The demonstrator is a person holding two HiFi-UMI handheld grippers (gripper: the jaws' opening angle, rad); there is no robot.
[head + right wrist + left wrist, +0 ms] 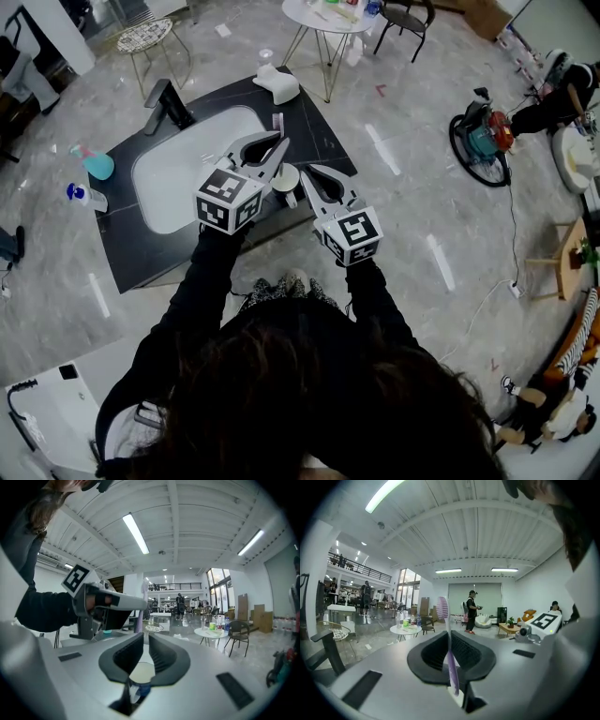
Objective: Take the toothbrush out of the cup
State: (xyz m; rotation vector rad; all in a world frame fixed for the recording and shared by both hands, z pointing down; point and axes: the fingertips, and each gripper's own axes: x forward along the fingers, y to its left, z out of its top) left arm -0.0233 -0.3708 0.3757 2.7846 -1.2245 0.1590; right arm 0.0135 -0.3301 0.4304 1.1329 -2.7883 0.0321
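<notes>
Lilac toothbrush (pixel 451 665) stands upright, bristles up, near white cup (pixel 141 672).

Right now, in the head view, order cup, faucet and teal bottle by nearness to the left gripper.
1. cup, just right of the left gripper.
2. faucet, farther back and left.
3. teal bottle, far left.

no legible text, labels, brands or numbers in any view.
</notes>
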